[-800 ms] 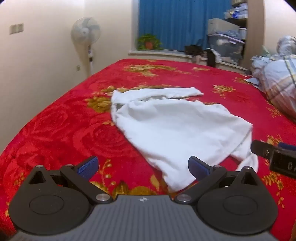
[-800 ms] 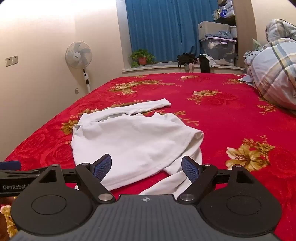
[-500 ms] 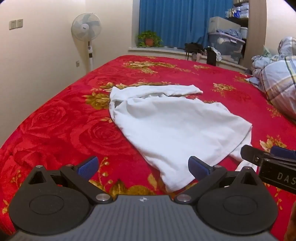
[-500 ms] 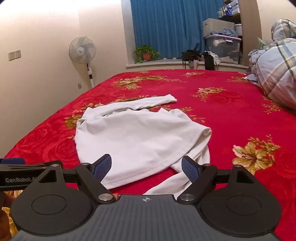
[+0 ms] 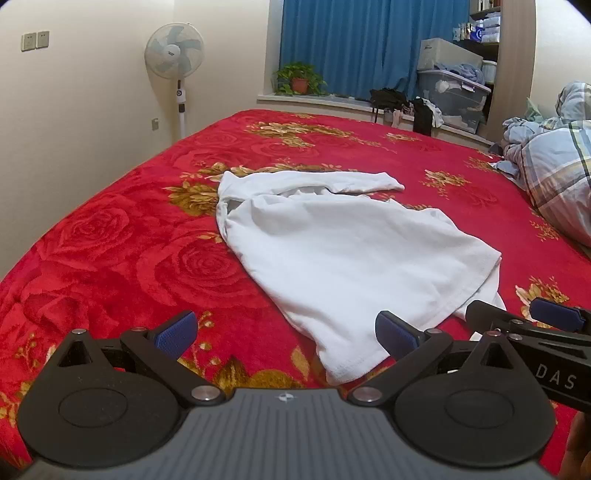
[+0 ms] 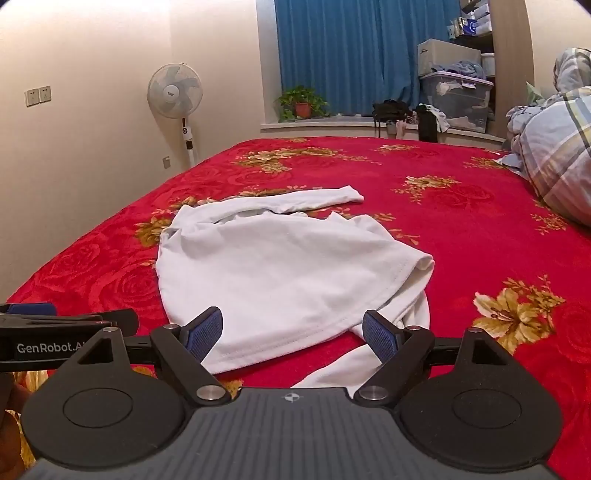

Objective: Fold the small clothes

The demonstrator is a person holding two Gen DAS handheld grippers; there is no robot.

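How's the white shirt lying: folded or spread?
Neither neatly: white shirt lies rumpled on the red blanket, one sleeve stretched out, hem corner doubled under.

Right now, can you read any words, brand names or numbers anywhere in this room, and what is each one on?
"DAS": side of the right gripper, seen from the left wrist view; cut off by the frame edge.
"GenRobot.A": side of the left gripper, seen from the right wrist view; its end is hidden.
Label on the fan: too small to read.
Packages on the shelf: blurred, unreadable.
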